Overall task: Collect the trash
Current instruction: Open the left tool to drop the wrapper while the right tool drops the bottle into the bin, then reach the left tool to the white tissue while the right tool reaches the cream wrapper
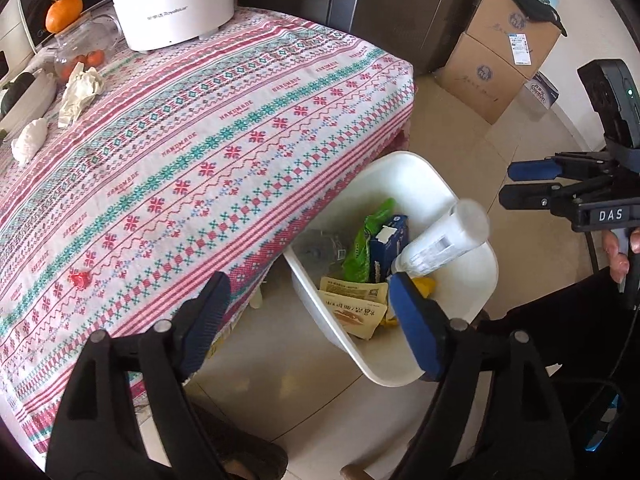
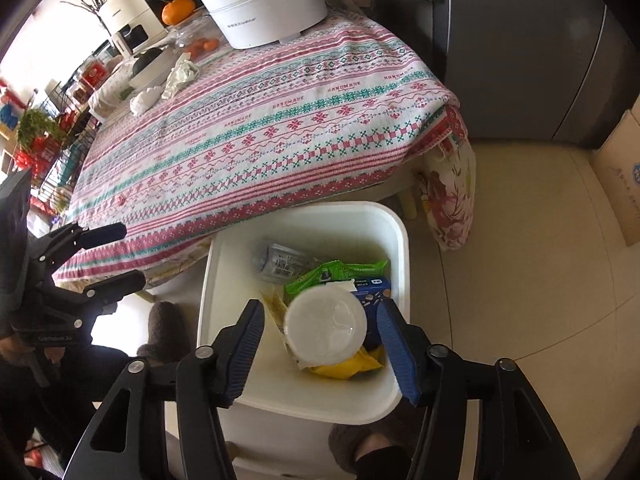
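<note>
A white trash bin [image 1: 420, 172] [image 2: 304, 396] stands on the floor at the table's edge. It holds a green wrapper [image 1: 362, 246] [image 2: 320, 274], a blue carton [image 1: 390, 246], yellow packets and a clear bottle [image 2: 276, 262]. A white plastic bottle [image 1: 440, 242] [image 2: 326, 328] is in mid-air over the bin, free of both grippers. My right gripper [image 2: 322, 350] is open right above it; it also shows in the left wrist view [image 1: 508, 184]. My left gripper [image 1: 308, 324] is open and empty by the table edge. Crumpled paper [image 1: 80, 94] [image 2: 182, 74] and a white wad [image 1: 30, 138] lie on the table.
The table [image 1: 200, 152] has a patterned cloth, a white electric pot [image 1: 172, 4], a glass jug [image 1: 86, 46] and an orange [image 1: 64, 12]. A small red scrap [image 1: 80, 279] lies near the front. Cardboard boxes [image 1: 496, 60] and a dark fridge [image 2: 520, 60] stand behind.
</note>
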`<action>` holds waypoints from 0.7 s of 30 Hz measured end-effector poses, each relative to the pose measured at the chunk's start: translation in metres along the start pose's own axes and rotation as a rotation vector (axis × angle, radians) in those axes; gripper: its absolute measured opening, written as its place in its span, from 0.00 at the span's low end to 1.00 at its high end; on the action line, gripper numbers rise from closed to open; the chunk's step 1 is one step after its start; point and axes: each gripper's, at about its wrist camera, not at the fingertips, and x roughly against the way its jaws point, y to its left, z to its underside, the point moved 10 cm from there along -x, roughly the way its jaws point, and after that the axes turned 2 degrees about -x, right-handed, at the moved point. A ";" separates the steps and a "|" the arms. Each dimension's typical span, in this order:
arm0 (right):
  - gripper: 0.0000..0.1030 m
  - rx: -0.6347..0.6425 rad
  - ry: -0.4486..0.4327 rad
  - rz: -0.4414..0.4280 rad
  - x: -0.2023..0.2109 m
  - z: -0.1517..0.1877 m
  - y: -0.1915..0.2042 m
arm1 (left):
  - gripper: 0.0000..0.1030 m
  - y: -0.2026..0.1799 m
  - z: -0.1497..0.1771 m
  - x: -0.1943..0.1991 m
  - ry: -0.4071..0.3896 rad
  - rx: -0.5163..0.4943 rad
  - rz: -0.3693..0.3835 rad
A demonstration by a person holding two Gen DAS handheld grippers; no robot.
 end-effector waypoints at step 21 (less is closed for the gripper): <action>0.76 0.040 -0.059 0.049 0.001 -0.038 0.040 | 0.81 0.110 -0.010 0.048 -0.112 0.228 -0.140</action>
